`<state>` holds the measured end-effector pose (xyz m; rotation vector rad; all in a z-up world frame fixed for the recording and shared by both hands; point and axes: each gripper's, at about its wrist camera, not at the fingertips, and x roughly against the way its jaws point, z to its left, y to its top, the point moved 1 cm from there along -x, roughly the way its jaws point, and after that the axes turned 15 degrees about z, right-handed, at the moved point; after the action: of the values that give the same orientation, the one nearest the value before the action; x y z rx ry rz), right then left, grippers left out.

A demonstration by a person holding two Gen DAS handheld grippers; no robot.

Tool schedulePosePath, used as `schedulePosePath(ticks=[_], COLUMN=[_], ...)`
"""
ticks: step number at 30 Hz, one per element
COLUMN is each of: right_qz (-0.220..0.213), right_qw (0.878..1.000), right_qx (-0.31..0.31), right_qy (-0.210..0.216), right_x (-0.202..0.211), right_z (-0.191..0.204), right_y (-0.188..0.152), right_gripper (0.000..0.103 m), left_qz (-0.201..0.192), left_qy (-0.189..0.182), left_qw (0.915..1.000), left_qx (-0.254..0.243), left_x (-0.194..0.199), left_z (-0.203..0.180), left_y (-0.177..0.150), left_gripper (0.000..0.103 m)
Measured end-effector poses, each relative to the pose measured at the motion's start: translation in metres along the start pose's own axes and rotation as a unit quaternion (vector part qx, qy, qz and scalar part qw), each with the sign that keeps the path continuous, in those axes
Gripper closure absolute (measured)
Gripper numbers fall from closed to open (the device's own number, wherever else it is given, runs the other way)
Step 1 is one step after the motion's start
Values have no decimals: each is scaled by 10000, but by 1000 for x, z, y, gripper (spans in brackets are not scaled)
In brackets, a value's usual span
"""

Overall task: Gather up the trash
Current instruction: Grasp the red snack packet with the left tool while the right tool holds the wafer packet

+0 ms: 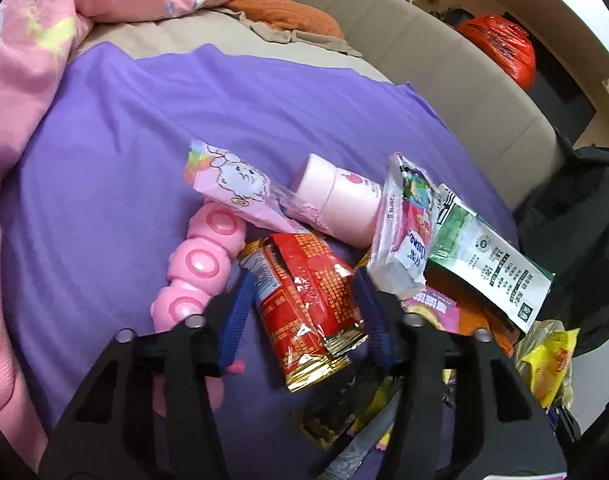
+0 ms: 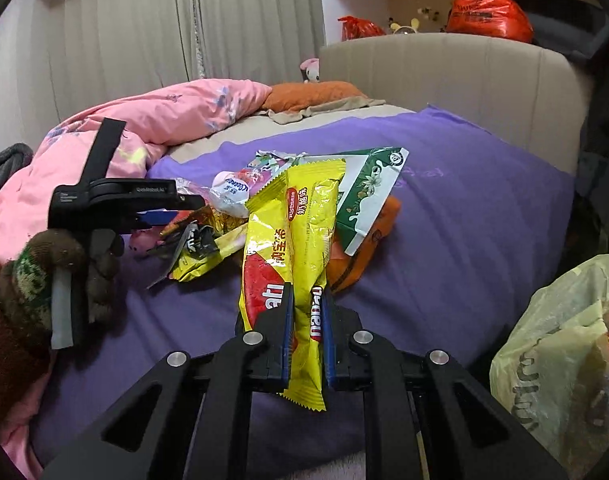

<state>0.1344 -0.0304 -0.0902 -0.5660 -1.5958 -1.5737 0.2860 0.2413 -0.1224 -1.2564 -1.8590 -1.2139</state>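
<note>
Our right tool is clenched on a crinkled yellow foil snack wrapper. Our left tool straddles a folded red foil wrapper on the purple bedsheet, pads not pressing it.

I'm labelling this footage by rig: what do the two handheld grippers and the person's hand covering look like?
Both the left gripper and right gripper are black plastic frames with triangular cut-outs, silver round pivot pins and ribbed blue pads lining the jaws. The left one carries small white lettering. The hand wears a brown and green knitted glove.
</note>
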Motion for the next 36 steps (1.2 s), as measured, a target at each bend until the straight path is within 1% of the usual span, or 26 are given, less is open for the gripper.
schedulePosePath(ticks=[1, 2, 4, 6, 7, 9, 10, 11, 12, 13, 14, 15, 16, 18, 19, 20, 21, 22, 23, 25, 27, 28, 30, 33, 35, 36], right_qz=[-12, -54, -130, -252, -287, -388, -411, -423, -421, -412, -402, -395, -396, -417, -418, -403, -378, -342, -317, -348, -402, -453, -548, -739, -878, -926], right_qw=[10000, 9999, 9998, 9994, 9992, 9988, 9987, 9987, 9987, 9988, 9989, 9990, 9990, 9989, 9990, 9991, 9992, 9993, 9995, 9994, 9992, 9990, 9985, 9972, 9961, 9957], right_qx=[-22, -56, -97, -134, -135, -126, -118, -108, -95, -77, -64, -15, 26, 144, 162, 137, 100, 56, 13, 22, 48, 56, 56, 75, 52, 29], right_qy=[33, 82, 140, 214, 226, 262, 276, 273, 263, 244, 230, 217, 213, 124, 82, 91, 106, 111, 69, 12, 1, -3, -1, -8, -61, -83], right_x=[2, 6, 13, 24, 27, 36, 40, 43, 46, 50, 53, 59, 61, 71, 76, 78, 79, 80, 82, 87, 92, 96, 102, 116, 128, 132], right_z=[-1, -3, -8, -11, -12, -14, -14, -14, -15, -16, -16, -17, -17, -20, -24, -28, -32, -36, -41, -46, -49, -50, -51, -53, -58, -61], right_y=[0, 0, 0, 1, 0, -1, -2, -5, -7, -10, -11, -14, -14, -17, -18, -18, -19, -20, -21, -22, -23, -22, -21, -22, -23, -24], right_gripper=[90, 90, 90, 90, 90, 90, 90, 90, 90, 90, 90, 90, 90, 90, 90, 90, 90, 90, 90, 90, 90, 90, 90, 90, 90, 90], left_qz=[-17, -33, -77, -146, -228, -319, -355, -357, -339, -315, -306, -232, -169, 83, 227, 261, 245, 245, 160, -56, -341, -504, -727, -974, -1167, -1277], left_qy=[24, 24, 12, 17, -21, -228, -337, -354, -310, -216, -61, 209, 337, 505, 540, 555, 554, 481, 484, 394, 561, 695, 813, 694, 599, 566], left_qw=[10000, 10000, 9999, 9999, 9997, 9991, 9987, 9986, 9988, 9990, 9991, 9990, 9987, 9983, 9981, 9979, 9979, 9983, 9985, 9988, 9963, 9933, 9883, 9846, 9800, 9762], left_qx=[28, 53, 86, -4, -90, -151, -148, -144, -169, -239, -291, -326, -330, -270, -200, -206, -234, -241, -191, -290, -557, -773, -1068, -1277, -1497, -1661], left_x=[3, 7, 16, 26, 34, 43, 45, 45, 42, 37, 33, 26, 21, 7, -1, -4, -4, -1, 8, 29, 52, 65, 85, 115, 135, 145], left_z=[1, 3, 5, 1, -4, -8, -11, -14, -18, -22, -24, -27, -27, -25, -22, -22, -22, -23, -25, -33, -48, -59, -75, -95, -117, -131], left_y=[-1, -4, -8, -15, -20, -22, -22, -20, -18, -15, -14, -11, -10, -7, -5, -4, -4, -5, -6, -10, -16, -19, -27, -39, -49, -57], left_gripper=[86, 97, 100, 101, 101, 101, 96, 68, 50, 38, 38, 38, 38, 41, 45, 50, 57, 63, 73, 75, 75, 76, 77, 78, 78, 78])
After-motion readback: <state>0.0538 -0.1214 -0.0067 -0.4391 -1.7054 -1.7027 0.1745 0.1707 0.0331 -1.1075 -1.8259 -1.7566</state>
